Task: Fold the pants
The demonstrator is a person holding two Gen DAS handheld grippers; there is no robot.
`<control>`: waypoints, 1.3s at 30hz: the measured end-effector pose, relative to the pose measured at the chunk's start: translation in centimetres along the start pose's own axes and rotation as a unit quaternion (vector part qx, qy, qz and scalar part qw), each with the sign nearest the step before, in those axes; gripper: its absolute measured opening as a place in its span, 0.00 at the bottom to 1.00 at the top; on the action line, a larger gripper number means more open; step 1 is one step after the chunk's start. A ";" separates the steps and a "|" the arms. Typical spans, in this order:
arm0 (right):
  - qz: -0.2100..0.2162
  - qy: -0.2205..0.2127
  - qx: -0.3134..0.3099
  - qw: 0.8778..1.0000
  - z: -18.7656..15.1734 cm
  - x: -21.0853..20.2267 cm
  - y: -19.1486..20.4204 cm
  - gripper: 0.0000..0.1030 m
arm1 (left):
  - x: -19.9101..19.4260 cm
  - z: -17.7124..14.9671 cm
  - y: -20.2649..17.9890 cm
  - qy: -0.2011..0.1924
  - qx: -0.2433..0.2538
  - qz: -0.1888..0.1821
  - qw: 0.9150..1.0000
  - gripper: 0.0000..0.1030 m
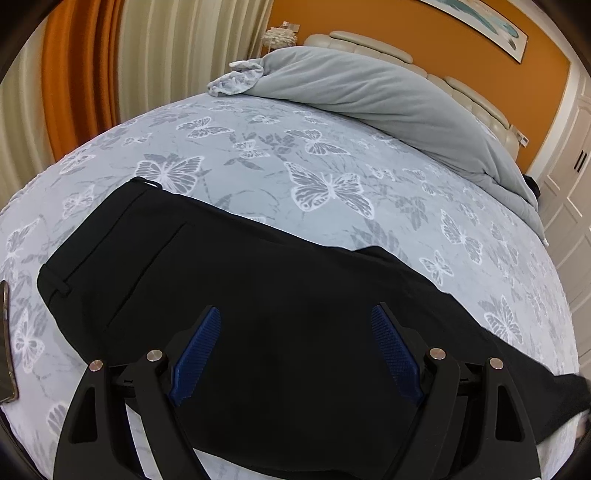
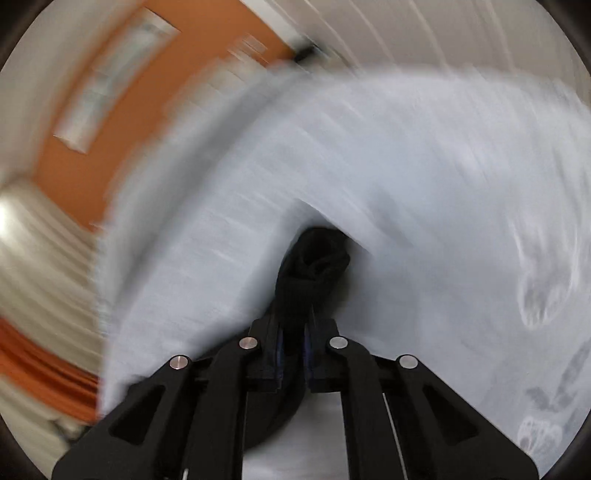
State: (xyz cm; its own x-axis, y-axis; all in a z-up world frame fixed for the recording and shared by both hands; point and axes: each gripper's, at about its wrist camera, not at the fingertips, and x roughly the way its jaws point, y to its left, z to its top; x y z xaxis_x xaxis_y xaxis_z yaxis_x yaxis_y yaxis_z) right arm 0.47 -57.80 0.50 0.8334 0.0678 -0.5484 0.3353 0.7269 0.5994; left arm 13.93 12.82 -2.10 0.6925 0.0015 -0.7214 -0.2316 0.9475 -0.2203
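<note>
Your left gripper [image 1: 295, 314] hangs wide open above the black pants [image 1: 229, 280] lying flat on the butterfly-print bedspread [image 1: 332, 155]. Your right gripper [image 2: 294, 328] is clamped on a bunched end of them, in a blurred view. Beyond: grey duvet [image 1: 388, 99], orange wall [image 1: 424, 33], striped curtains [image 1: 147, 55].

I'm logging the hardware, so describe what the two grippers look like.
Both look alike. The left gripper has matte black triangular arms with cut-out slots, round silver pins at the joints, and two ribbed blue pads on the inner faces of the fingers. The right gripper shows the same black frame and silver pins, its blue pads barely visible.
</note>
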 end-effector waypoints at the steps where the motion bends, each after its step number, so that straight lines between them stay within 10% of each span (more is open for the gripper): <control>1: 0.008 -0.028 -0.041 0.999 0.5 -2.4 2.1 0.06 | -0.1 0.0 0.2 -0.001 -0.005 -0.002 1.000 0.79; 3: -0.106 -0.009 -0.081 0.991 -0.3 -2.0 0.9 0.06 | 0.0 0.0 0.3 0.005 -0.010 -0.008 1.000 0.79; 7: -0.185 0.121 0.033 0.975 -4.1 2.3 -7.9 0.07 | 0.7 -0.3 0.2 0.030 -0.005 -0.020 0.999 0.79; 15: -0.207 0.044 0.013 0.977 -2.1 -0.3 -5.4 0.24 | 1.0 -0.7 -0.2 0.046 0.002 -0.026 0.999 0.79; 19: -0.185 0.022 -0.100 0.977 -1.4 1.4 -0.8 0.84 | 1.1 -0.7 -0.1 0.052 -0.003 -0.029 0.998 0.79; 24: -0.233 0.079 -0.152 0.957 0.2 9.7 -0.7 0.77 | 1.6 -0.6 0.1 0.048 0.013 -0.014 0.999 0.79; 25: -0.233 0.102 -0.143 0.956 0.2 11.2 -1.5 0.42 | 1.7 -0.6 0.2 0.047 0.015 -0.012 0.999 0.79; 28: -0.205 0.123 -0.148 0.960 0.2 13.2 -1.7 0.10 | 2.8 -0.2 0.3 0.054 0.018 -0.001 0.998 0.79; 35: -0.251 0.045 -0.115 0.960 1.7 11.5 -3.6 0.36 | 4.5 0.0 0.1 0.065 0.021 0.008 0.998 0.79; 39: -0.198 0.010 -0.097 0.975 1.5 6.2 -1.5 0.48 | 3.9 0.1 0.6 0.065 0.009 0.001 0.998 0.79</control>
State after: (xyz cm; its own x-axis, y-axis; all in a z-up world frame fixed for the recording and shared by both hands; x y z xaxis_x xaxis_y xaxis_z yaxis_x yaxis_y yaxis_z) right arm 5.81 -59.48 -2.94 0.6469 -0.2321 -0.7264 0.5379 0.8140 0.2190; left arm 16.60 13.48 -4.98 0.5975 -0.0363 -0.8010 -0.2197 0.9533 -0.2072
